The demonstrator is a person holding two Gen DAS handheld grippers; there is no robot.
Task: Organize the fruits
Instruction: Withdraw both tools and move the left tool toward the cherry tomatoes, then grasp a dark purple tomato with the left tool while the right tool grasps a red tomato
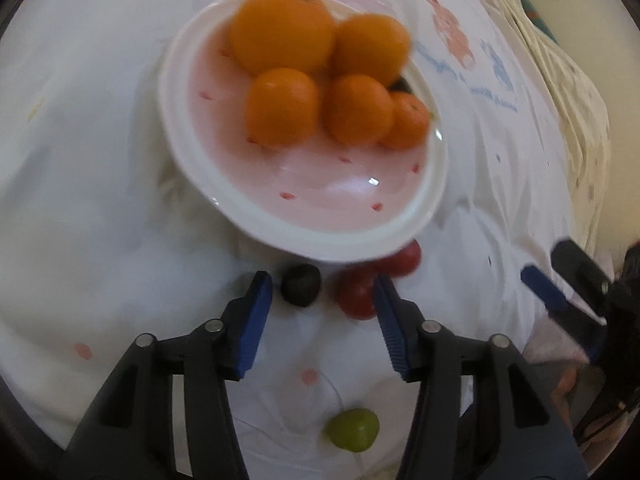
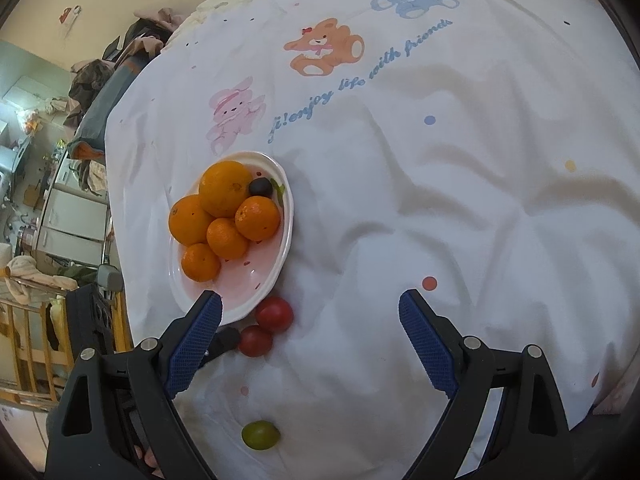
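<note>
A white and pink bowl [image 1: 320,236] [image 2: 276,268] holds several oranges [image 1: 282,26] [image 2: 226,188] and a dark grape [image 2: 261,187]. On the white sheet by its near rim lie a dark grape [image 1: 301,285], two red fruits [image 1: 356,292] [image 2: 274,313] [image 2: 255,341] and a green grape [image 1: 352,428] [image 2: 260,435]. My left gripper [image 1: 322,304] is open, low over the sheet, its fingertips flanking the dark grape and one red fruit. My right gripper [image 2: 310,312] is open and empty, higher up, to the right of the bowl; it also shows at the right edge of the left wrist view [image 1: 560,280].
The fruit lies on a wrinkled white bed sheet [image 2: 440,200] printed with cartoon bears and blue writing. The bed's left edge [image 2: 116,200] drops to a cluttered room with shelves and a wooden rail [image 2: 24,344].
</note>
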